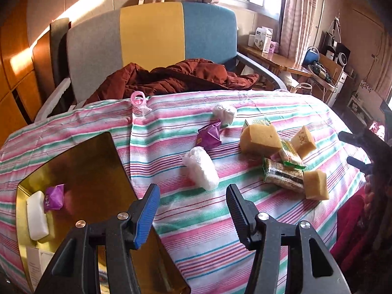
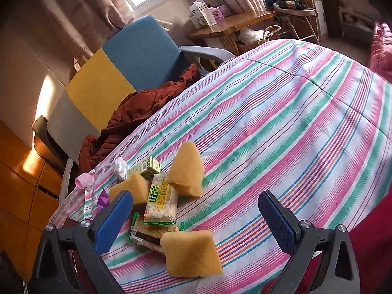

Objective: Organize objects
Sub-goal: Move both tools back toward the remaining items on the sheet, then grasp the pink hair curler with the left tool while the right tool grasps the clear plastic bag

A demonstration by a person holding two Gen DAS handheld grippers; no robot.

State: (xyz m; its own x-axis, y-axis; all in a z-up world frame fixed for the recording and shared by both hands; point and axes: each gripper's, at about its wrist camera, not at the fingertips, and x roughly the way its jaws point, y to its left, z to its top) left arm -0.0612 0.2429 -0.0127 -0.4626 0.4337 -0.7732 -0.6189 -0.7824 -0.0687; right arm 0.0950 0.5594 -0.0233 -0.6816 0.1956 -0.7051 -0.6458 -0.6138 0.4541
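Three porous yellow sponge blocks [image 1: 259,140] and two crinkly snack packets [image 2: 160,199] lay right of the glossy gold tin [image 1: 73,161] on striped cloth [image 2: 281,122] — left gripper [image 1: 192,196] and right gripper [image 2: 196,208] both gaped, holding nothing.

The snack pack [image 2: 160,202] near the table's left edge reads "WEIDAN" beside Chinese characters. Print on the green box [image 2: 147,169] is too small to read.
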